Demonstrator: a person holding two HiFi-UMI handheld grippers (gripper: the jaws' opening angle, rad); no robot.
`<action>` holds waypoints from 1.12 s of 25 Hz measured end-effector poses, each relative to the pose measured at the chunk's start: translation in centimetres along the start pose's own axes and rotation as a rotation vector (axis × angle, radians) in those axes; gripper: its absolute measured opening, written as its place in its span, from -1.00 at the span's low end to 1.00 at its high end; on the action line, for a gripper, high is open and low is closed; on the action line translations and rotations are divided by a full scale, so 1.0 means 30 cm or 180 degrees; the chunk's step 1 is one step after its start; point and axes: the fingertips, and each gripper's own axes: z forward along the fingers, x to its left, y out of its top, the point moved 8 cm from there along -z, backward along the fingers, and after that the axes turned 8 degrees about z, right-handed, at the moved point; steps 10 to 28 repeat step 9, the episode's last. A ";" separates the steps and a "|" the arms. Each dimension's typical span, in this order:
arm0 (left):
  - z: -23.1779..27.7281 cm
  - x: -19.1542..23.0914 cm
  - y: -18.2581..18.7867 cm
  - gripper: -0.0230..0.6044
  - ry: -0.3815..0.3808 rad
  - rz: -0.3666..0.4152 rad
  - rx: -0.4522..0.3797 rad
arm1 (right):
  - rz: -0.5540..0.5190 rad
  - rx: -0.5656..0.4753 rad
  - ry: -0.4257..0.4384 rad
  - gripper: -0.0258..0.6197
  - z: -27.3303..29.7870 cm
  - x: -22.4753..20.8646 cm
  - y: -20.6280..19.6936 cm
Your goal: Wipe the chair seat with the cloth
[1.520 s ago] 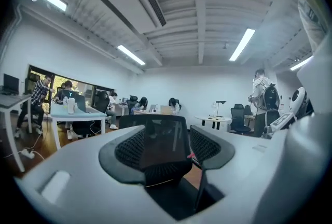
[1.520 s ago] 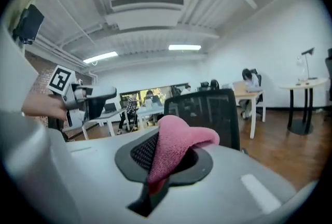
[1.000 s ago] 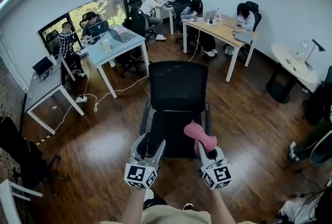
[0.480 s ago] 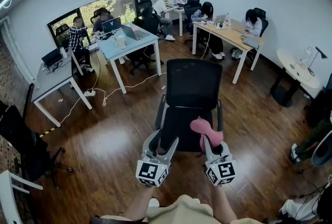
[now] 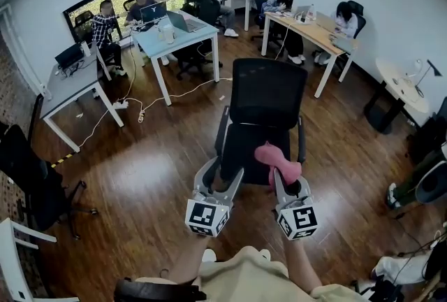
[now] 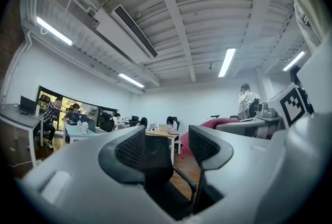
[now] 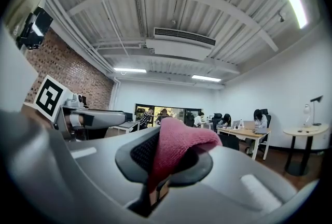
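A black office chair (image 5: 264, 94) with a mesh back stands in front of me, its seat (image 5: 244, 147) facing me. My right gripper (image 5: 284, 175) is shut on a pink cloth (image 5: 278, 161) that bulges out over the seat's right front part. In the right gripper view the cloth (image 7: 179, 141) fills the space between the jaws. My left gripper (image 5: 222, 178) hovers open over the seat's left front edge, nothing between its jaws. The left gripper view shows the chair (image 6: 158, 158) through the jaws' gap and the cloth (image 6: 218, 123) at the right.
Wooden floor surrounds the chair. Desks (image 5: 178, 31) with seated people line the back and left. A wooden table (image 5: 313, 26) stands at the back right, a round white table (image 5: 408, 89) with a lamp at the right. Cables (image 5: 143, 112) lie on the floor at the left.
The head view has shifted, so the chair sits a little further right in frame. Both grippers keep their places at the seat's front edge, with the cloth still held.
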 end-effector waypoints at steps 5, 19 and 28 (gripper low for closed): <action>-0.001 -0.013 0.003 -0.16 -0.0067 -0.0025 -0.0005 | -0.0004 -0.0028 -0.0128 -0.86 -0.033 -0.014 0.011; 0.009 -0.042 0.004 -0.16 -0.0127 -0.0021 -0.0015 | 0.0017 -0.0044 -0.0192 -0.86 -0.057 -0.037 0.017; 0.009 -0.042 0.004 -0.16 -0.0127 -0.0021 -0.0015 | 0.0017 -0.0044 -0.0192 -0.86 -0.057 -0.037 0.017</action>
